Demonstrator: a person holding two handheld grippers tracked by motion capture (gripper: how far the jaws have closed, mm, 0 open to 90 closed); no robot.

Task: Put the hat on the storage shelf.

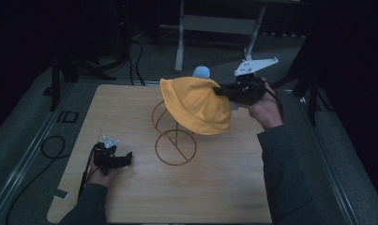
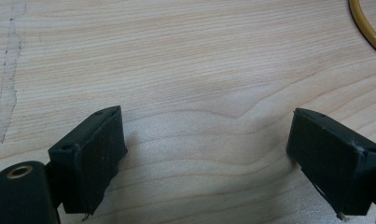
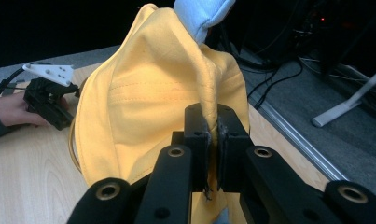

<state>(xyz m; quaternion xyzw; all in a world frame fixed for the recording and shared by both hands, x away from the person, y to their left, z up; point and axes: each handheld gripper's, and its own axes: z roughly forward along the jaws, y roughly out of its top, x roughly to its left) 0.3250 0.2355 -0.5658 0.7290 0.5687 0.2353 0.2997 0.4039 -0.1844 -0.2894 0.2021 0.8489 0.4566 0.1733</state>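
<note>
My right gripper [image 3: 212,133] has its jaws pinched tight on a fold of the yellow hat [image 1: 196,105] — the cloth ridge runs up from between the pads toward a pale blue knob [image 3: 200,14] poking out at the hat's top. The hat hangs draped over a gold wire stand [image 1: 175,140], covering its upper part, with my right gripper [image 1: 224,91] at the hat's far-right side, raised off the table [image 1: 224,187]. My left gripper [image 2: 206,154] has its jaws spread wide with nothing between them — only bare wood grain beneath. It [image 1: 125,158] sits low on the table, left of the stand's ring base and apart from it, a curve of that ring [image 2: 367,28] just showing at the corner of the left gripper view.
</note>
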